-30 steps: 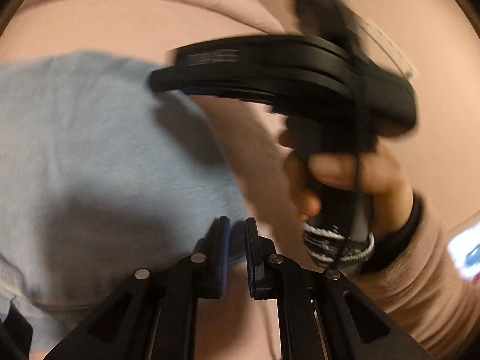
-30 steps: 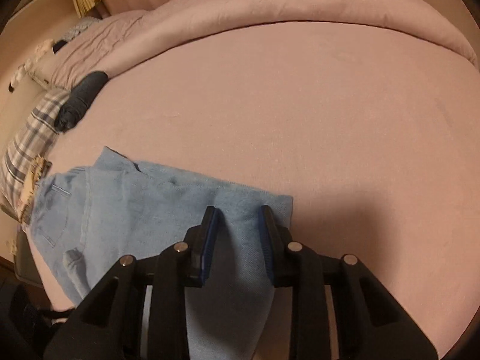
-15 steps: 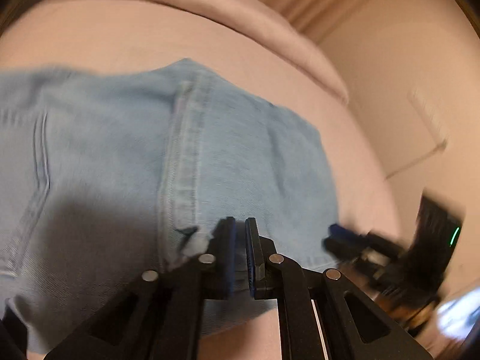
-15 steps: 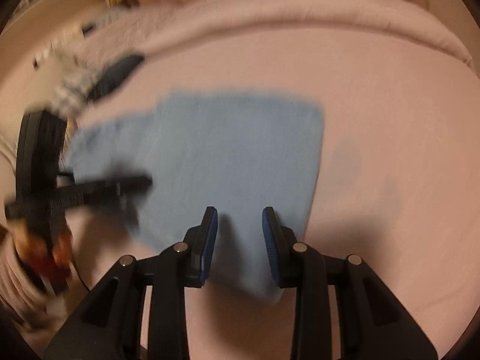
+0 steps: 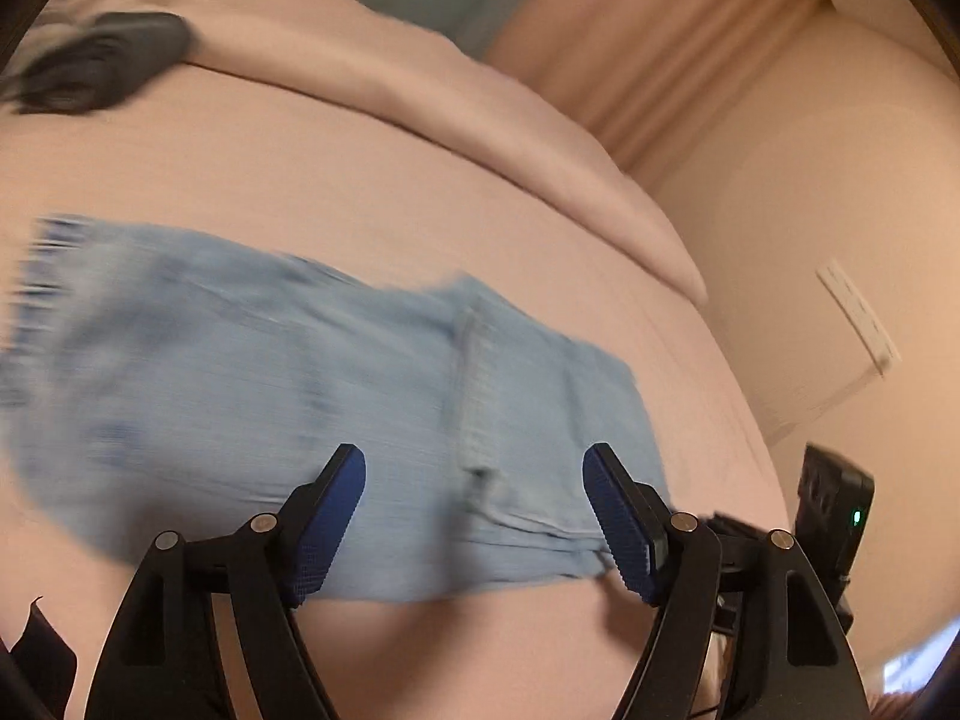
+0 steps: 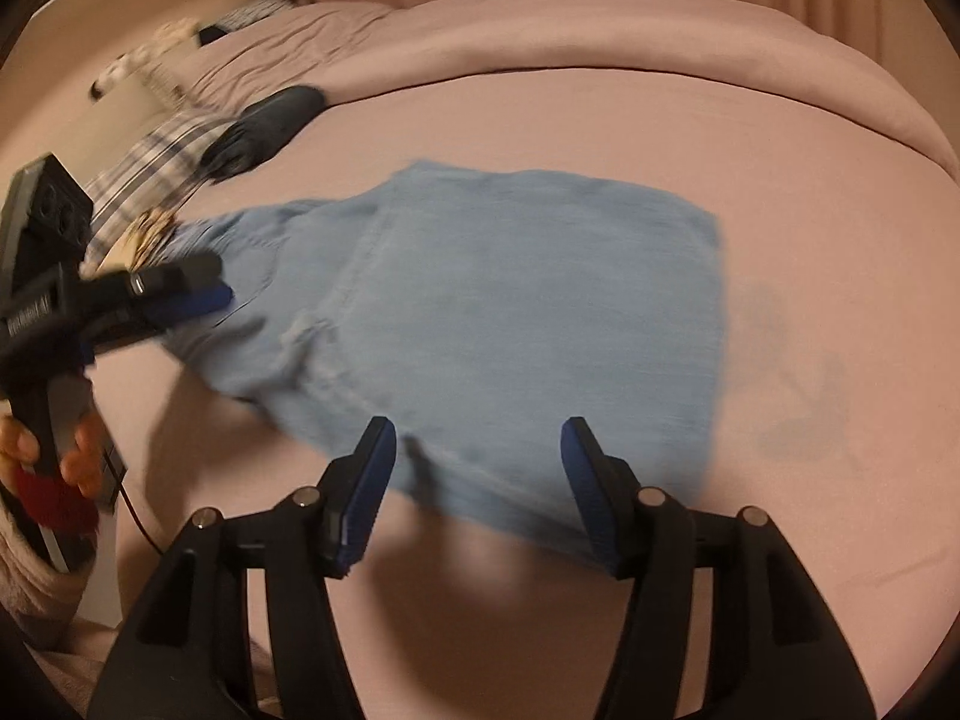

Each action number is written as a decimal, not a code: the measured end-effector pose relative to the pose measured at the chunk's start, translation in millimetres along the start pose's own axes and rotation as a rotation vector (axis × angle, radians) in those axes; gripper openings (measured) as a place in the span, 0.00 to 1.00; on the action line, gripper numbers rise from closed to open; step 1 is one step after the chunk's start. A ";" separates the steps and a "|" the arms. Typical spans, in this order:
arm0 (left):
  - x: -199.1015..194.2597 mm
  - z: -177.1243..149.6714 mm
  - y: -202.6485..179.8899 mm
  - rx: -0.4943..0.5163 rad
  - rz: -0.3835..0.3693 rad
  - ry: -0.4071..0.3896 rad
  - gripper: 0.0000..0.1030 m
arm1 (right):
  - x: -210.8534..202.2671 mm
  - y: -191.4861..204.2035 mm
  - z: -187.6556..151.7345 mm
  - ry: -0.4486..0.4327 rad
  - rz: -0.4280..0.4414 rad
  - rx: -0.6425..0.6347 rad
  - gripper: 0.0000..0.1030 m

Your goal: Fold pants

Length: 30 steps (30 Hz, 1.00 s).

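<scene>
Left gripper [image 5: 474, 519]: jaws spread wide, nothing held between the blue pads. It hangs above the near edge of the pants [image 5: 288, 396], which lie flat on the pink bed sheet [image 5: 300, 180]. In the left wrist view the denim runs from 9 o'clock across to about 4 o'clock, with a stitched seam passing between the two fingers. The near hem falls just ahead of the pads; bare sheet shows beneath it at 6 o'clock. Motion blur softens the far left end of the fabric.

Right gripper [image 6: 477, 492]: jaws likewise wide apart and empty. It stands over the near edge of the pants, whose folded block fills the centre of the right wrist view. The right-hand edge of the fabric is straight and runs from 1 o'clock down to 5 o'clock. Open sheet extends beyond it toward 3 o'clock and behind it toward 12 o'clock, up to a rolled pink duvet [image 6: 660, 30].

In that same view the left gripper enters from 9 o'clock, its fingertips at the left edge of the denim. A dark rolled garment [image 6: 264, 126] and a plaid cloth [image 6: 150, 162] lie at 10 o'clock, apart from the pants. Curtains [image 5: 660, 48] hang beyond the bed at 1 o'clock in the left view.
</scene>
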State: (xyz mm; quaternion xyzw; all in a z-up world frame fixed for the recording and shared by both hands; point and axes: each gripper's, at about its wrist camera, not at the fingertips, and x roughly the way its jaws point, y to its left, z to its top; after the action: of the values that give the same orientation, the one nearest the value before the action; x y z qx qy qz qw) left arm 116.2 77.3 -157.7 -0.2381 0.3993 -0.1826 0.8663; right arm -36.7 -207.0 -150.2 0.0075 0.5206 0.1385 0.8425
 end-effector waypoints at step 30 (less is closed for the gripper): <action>-47.6 13.7 187.6 -0.544 -0.043 -0.095 0.73 | 139.3 289.6 55.8 -0.020 0.083 -0.717 0.54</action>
State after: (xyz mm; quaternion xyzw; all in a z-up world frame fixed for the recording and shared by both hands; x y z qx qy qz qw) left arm 121.3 258.9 -225.9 -0.4788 0.3875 -0.0754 0.7842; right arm 5.5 112.4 -201.2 -0.2660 0.4297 0.3465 0.7903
